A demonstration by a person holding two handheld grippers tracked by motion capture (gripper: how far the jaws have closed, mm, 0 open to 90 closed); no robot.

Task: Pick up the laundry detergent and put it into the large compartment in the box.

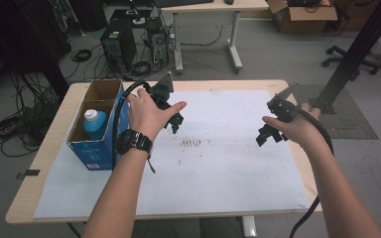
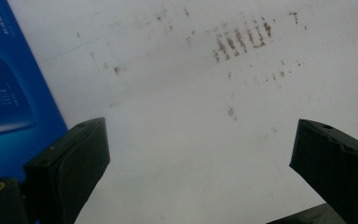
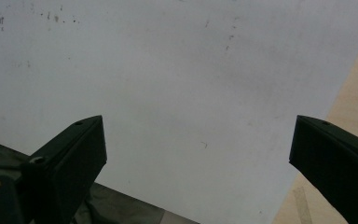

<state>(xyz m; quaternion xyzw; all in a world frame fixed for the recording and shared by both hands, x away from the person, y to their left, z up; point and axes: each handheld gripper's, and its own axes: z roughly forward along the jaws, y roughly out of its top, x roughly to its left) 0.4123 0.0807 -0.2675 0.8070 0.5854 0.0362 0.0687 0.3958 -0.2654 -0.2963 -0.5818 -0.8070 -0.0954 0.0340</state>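
Observation:
A blue cardboard box (image 1: 98, 130) stands open at the table's left, with a blue bottle with a white cap (image 1: 94, 122) inside. My left gripper (image 1: 174, 121) hovers just right of the box over the white sheet (image 1: 218, 163), its jaws wide apart and empty. In the left gripper view the box's blue side (image 2: 9, 93) shows at the left, and my left gripper (image 2: 200, 158) points down at the smudged sheet. My right gripper (image 1: 269, 136) hangs over the sheet's right part, open and empty. In the right gripper view my right gripper (image 3: 198, 158) faces bare sheet.
Dark smudges (image 1: 190, 143) mark the sheet's middle. The wooden table edge (image 3: 354, 93) runs along the sheet's right side. Beyond the table stand a computer tower (image 1: 118, 45), tangled cables, a second desk (image 1: 208, 7) and a black post (image 1: 354, 49).

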